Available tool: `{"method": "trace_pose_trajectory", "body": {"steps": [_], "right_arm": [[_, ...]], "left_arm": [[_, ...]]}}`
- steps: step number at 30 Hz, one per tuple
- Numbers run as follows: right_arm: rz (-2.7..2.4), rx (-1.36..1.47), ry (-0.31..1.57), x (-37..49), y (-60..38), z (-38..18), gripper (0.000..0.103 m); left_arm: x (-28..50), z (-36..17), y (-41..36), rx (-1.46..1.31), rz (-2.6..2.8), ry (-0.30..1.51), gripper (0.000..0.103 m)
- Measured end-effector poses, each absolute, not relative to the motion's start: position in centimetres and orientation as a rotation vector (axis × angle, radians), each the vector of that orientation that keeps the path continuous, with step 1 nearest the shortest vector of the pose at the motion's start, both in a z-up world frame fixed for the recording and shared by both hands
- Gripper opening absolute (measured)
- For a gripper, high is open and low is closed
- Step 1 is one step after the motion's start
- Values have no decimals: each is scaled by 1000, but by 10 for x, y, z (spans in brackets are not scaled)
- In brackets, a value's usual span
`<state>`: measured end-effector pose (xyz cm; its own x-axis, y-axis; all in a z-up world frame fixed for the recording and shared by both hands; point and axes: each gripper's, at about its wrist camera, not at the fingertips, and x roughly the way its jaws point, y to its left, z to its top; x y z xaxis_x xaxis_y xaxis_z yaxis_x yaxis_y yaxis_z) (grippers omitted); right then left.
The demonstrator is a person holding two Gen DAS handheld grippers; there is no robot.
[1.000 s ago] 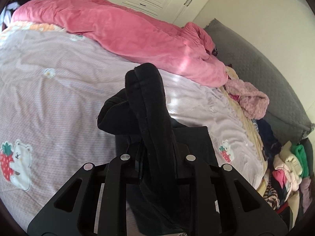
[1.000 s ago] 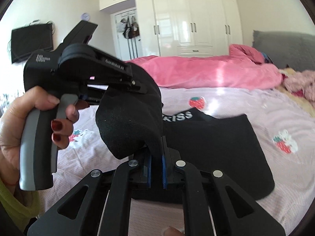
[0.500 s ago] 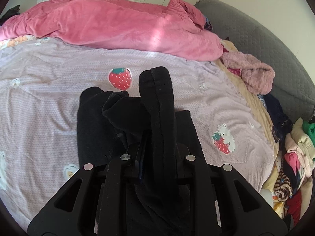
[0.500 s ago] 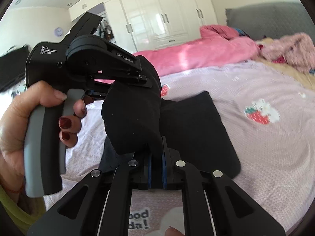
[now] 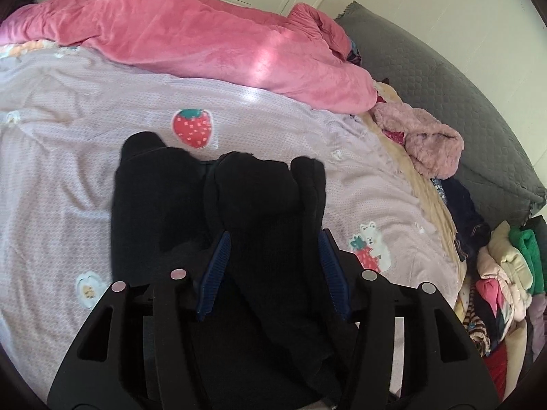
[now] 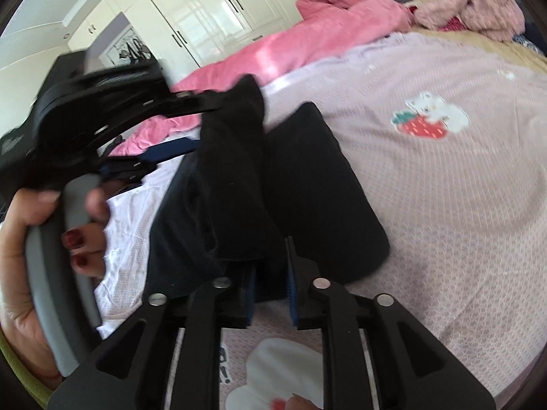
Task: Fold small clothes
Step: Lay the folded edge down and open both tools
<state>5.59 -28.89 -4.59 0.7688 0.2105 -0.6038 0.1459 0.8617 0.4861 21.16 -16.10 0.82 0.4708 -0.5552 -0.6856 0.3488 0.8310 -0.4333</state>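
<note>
A black garment [image 5: 154, 205] lies folded on the lilac strawberry-print bedsheet [image 5: 51, 171]. In the left wrist view my left gripper [image 5: 273, 235] sits low over it. Its jaws are opening, and a thick fold of the black cloth lies loosely between the blue pads [image 5: 215, 270]. In the right wrist view my right gripper [image 6: 271, 263] is also opening, with the edge of the black garment [image 6: 324, 188] in the gap and not pinched. The left gripper [image 6: 212, 119] shows there at the left, blurred, gripped by a hand [image 6: 20, 239].
A pink quilt [image 5: 205, 41] is bunched along the far side of the bed. A grey quilted headboard [image 5: 444, 85], a fluffy pink garment [image 5: 427, 143] and a heap of mixed clothes [image 5: 506, 273] line the right side. White wardrobes [image 6: 212, 17] stand behind.
Both grippers carried the raised black fold down onto the rest of the garment. Both pairs of jaws, clamped on the cloth before, have spread apart. The right wrist view has rolled.
</note>
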Motion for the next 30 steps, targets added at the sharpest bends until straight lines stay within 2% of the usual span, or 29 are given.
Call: {"method": "trace_pose_trajectory", "body": {"steps": [9,12,20,22,30], "right_arm": [[0,549,712,49,-289,-50,20],[-14,559,719,48,-292,-51,21],[14,632,657,42,-305,-46,44],[42,645,644,43,-308,-44,55],[86,634,647,55,-316,-39,60]], "left_arm": [[202,4,-109,-300,-603,870,47],[202,3,-107,-242,-529,878,47],[190,-18,-105,-125,-440,918,47],[185,-21,-102,-103,-431,912,48],[165,-19,-102,-5,-415,877,54]]}}
